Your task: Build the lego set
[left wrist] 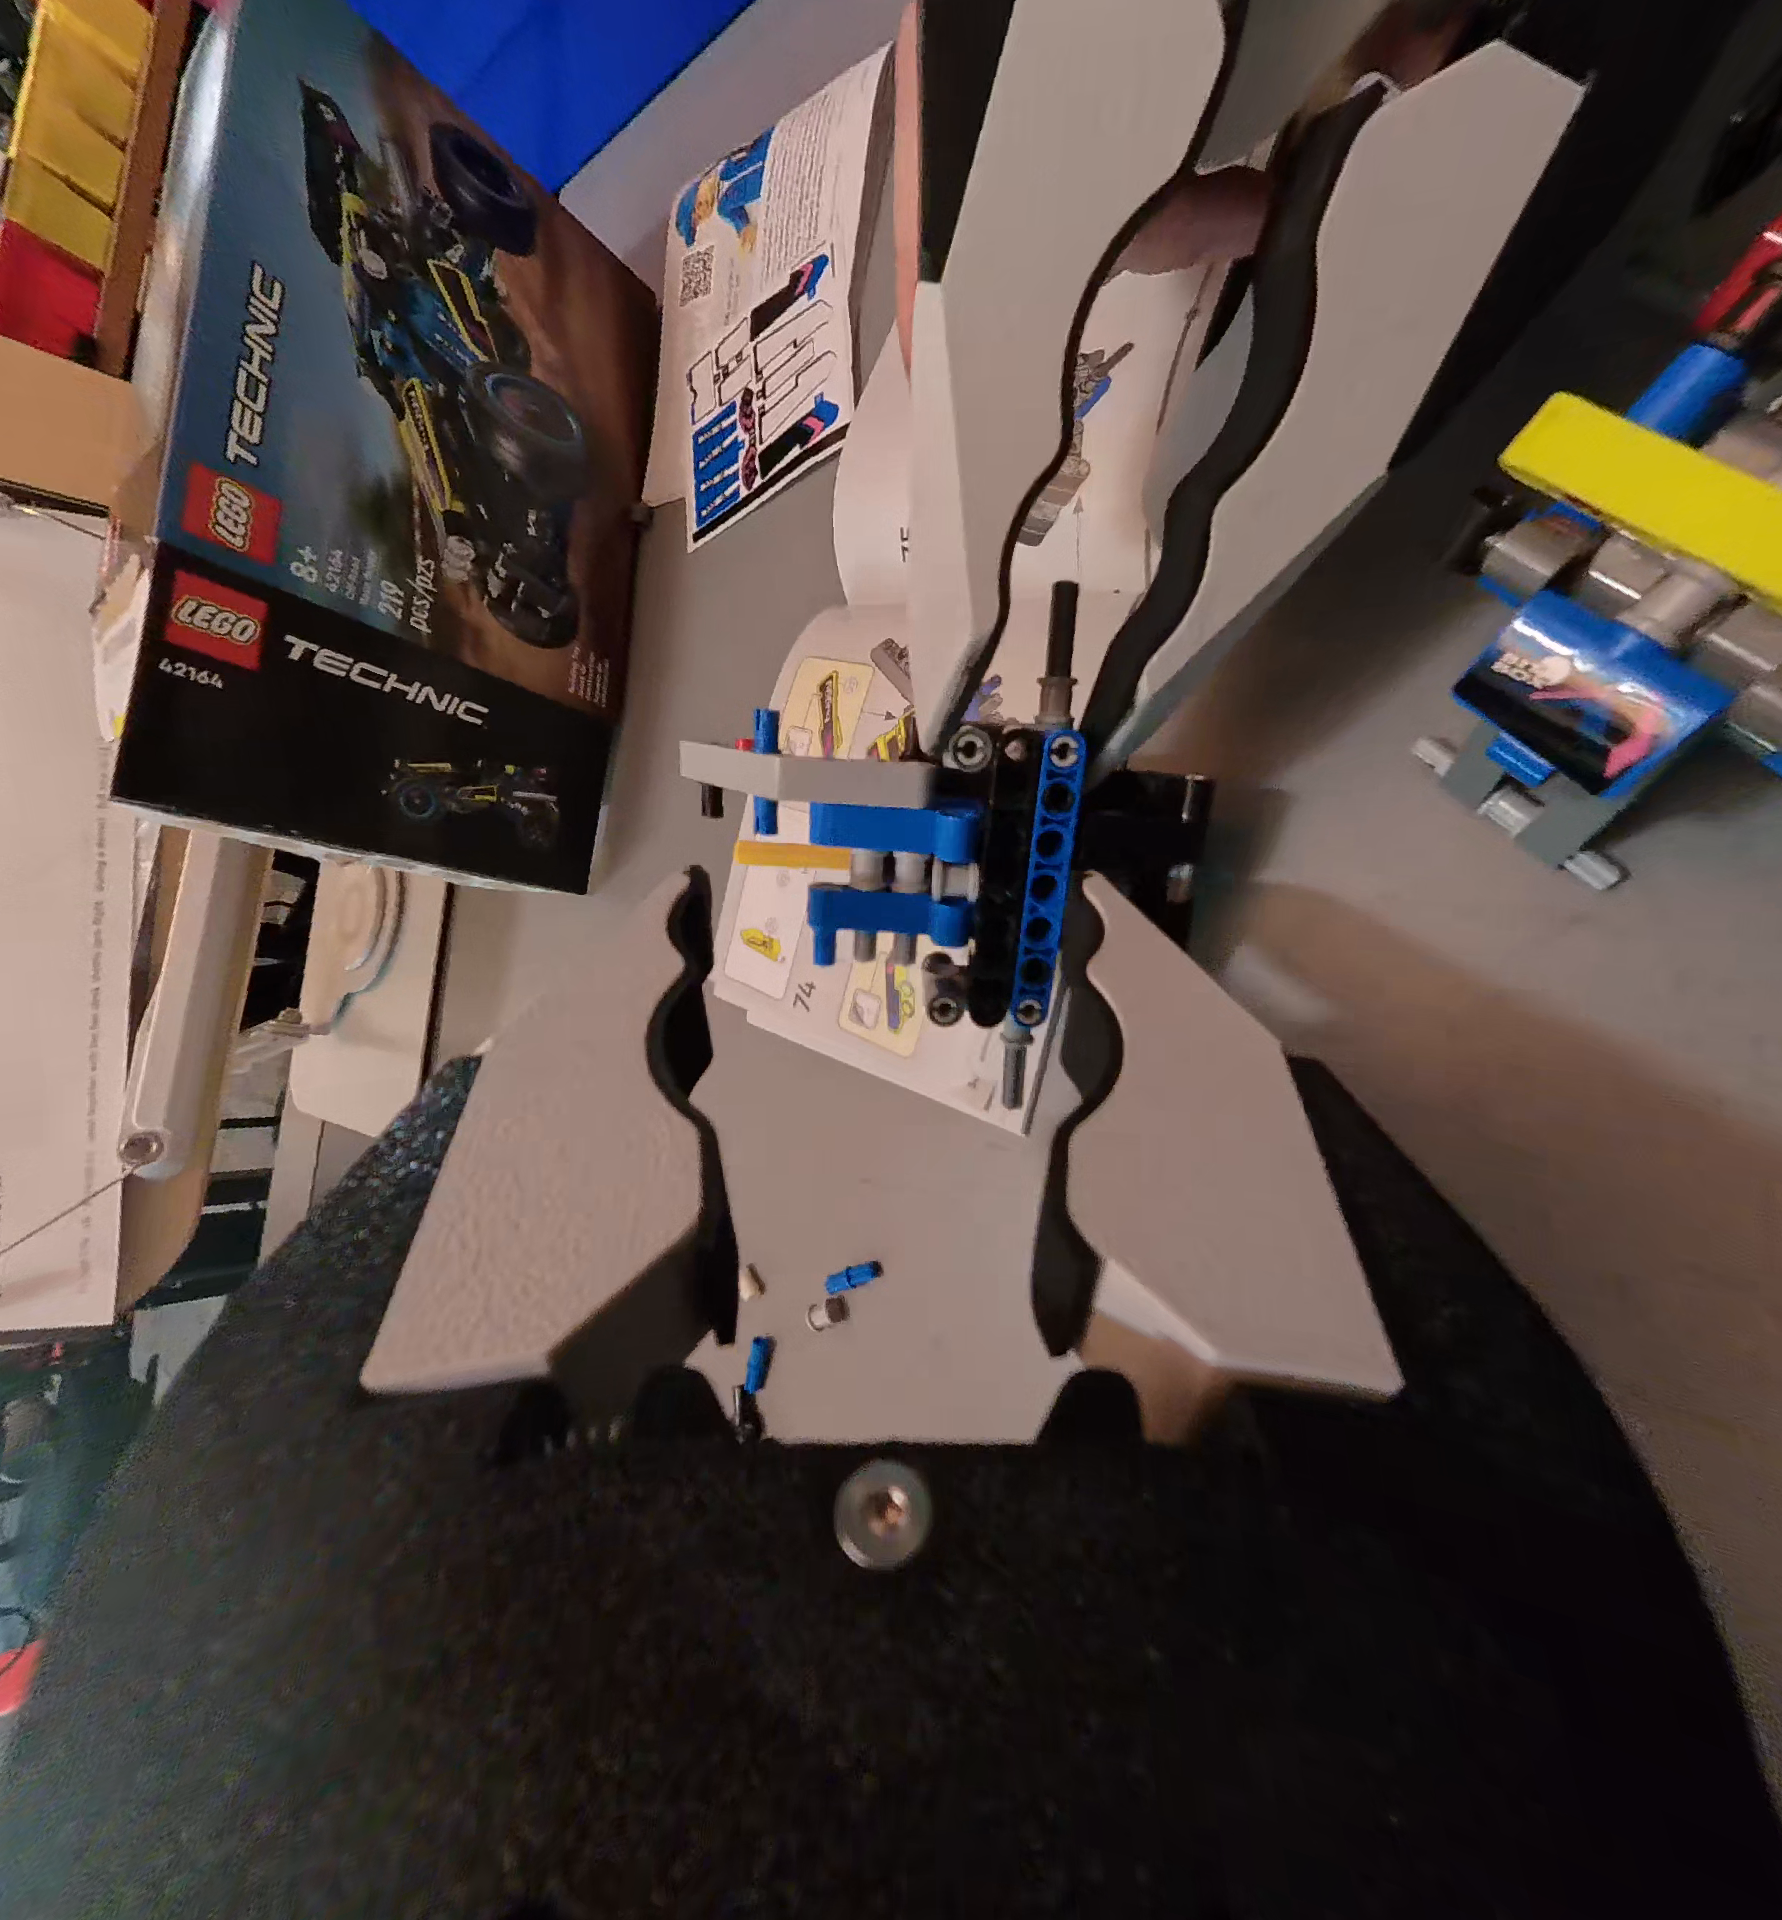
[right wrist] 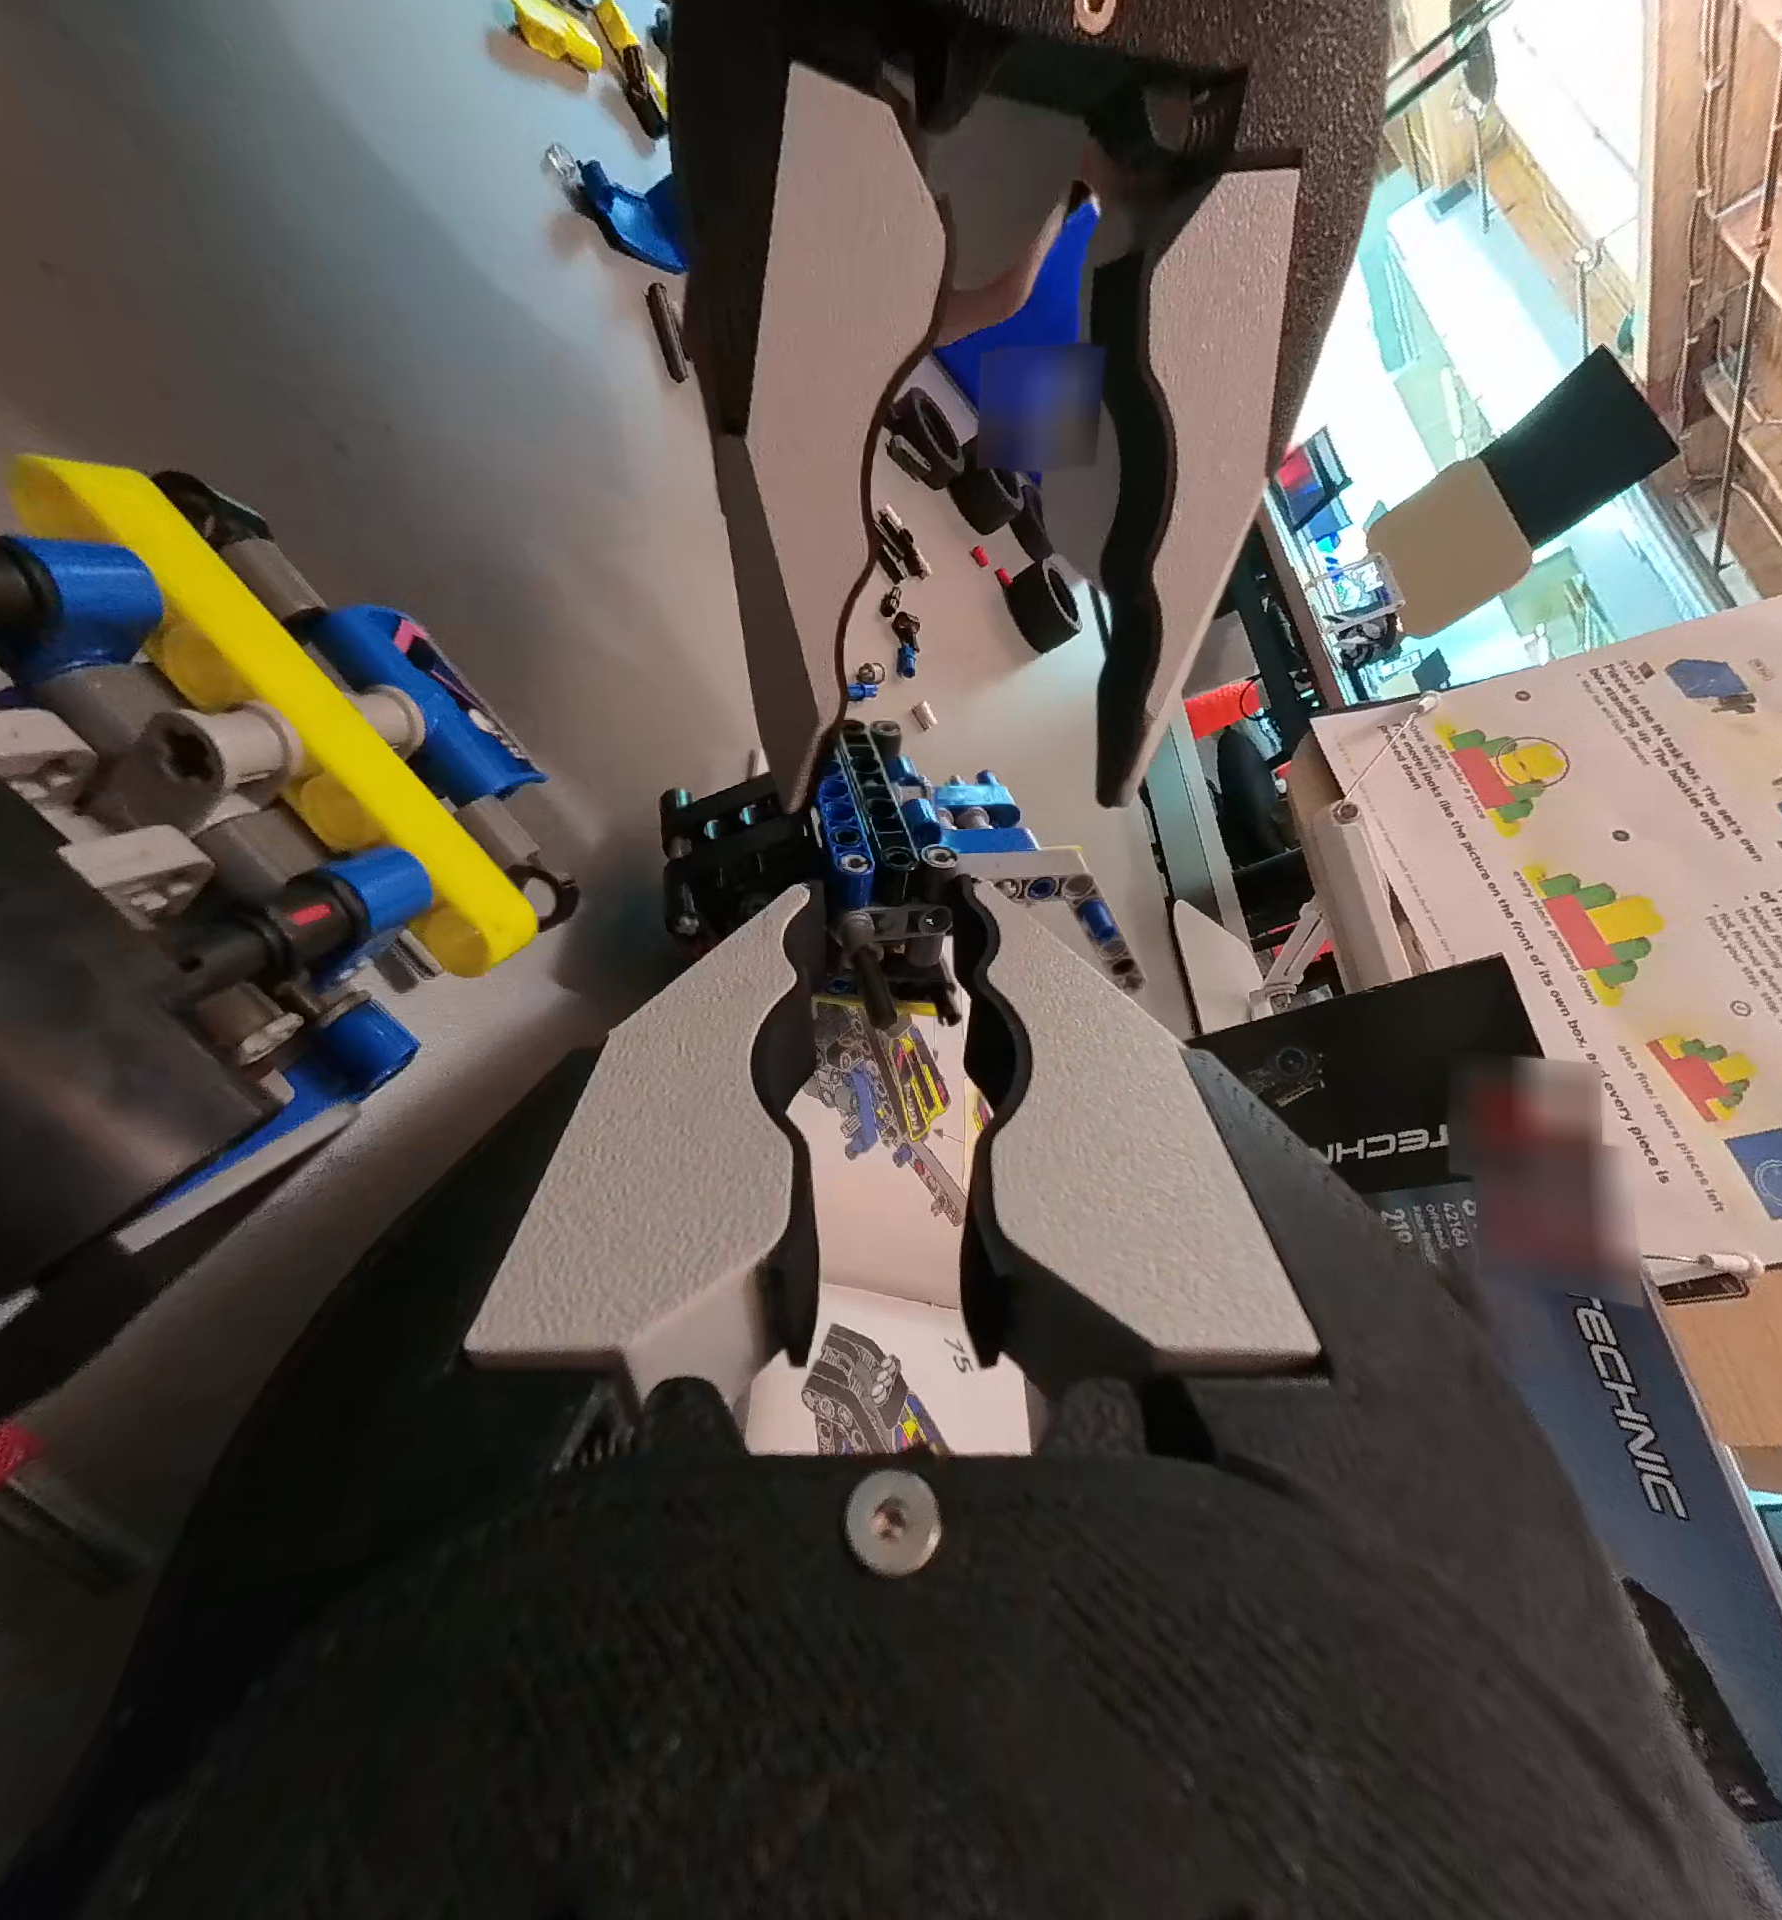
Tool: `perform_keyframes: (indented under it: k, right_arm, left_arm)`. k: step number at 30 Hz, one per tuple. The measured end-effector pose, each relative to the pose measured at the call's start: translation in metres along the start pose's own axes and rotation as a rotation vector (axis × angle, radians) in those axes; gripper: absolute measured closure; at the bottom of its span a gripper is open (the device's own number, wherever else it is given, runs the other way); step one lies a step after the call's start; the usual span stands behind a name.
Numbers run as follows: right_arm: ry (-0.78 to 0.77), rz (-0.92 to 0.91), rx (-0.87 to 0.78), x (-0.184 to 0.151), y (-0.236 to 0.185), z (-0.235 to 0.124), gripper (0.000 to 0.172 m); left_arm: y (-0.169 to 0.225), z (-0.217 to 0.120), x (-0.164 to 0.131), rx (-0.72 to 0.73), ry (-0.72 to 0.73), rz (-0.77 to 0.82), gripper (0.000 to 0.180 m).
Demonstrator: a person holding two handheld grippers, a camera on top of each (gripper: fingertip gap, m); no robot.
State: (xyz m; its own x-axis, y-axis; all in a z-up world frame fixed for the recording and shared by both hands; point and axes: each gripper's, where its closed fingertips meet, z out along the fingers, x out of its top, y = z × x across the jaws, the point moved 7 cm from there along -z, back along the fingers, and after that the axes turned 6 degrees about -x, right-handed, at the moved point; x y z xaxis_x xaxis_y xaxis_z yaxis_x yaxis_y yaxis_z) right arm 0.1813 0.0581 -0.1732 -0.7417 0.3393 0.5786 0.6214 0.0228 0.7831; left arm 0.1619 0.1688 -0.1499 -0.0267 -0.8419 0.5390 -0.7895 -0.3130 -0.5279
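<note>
- Right gripper [right wrist: 887,914] narrow, pads clamped on blue-black brick assembly [right wrist: 866,821], which sticks out past its tips.
- Left gripper [left wrist: 887,904] wide; assembly sits btwn its tips, nearer the right finger [left wrist: 1105,935], not squeezed.

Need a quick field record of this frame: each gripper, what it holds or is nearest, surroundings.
left gripper: open, wide; one finger beside the blue beam, other finger clear of the assembly
right gripper: shut on the assembly, at its black end
assembly: blue, black and grey brick build, held above the booklet
table: grey; loose pins; tyres
nearby: set box; second build with yellow beam
</note>
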Motion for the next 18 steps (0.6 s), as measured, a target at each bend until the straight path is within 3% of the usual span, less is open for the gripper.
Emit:
perform_keyframes:
  k: [14,18]
  right_arm:
    - [0.007,-0.109,0.000,0.0020,-0.0041,0.0015,0.150]
    - [0.021,-0.102,0.007,0.0013,-0.0044,0.0004,0.150]
  left_arm:
    - [0.0038,0.0059,0.0009,-0.069,-0.072,0.093,0.130]
    - [0.0011,0.0046,0.0012,-0.036,-0.050,0.087,0.119]
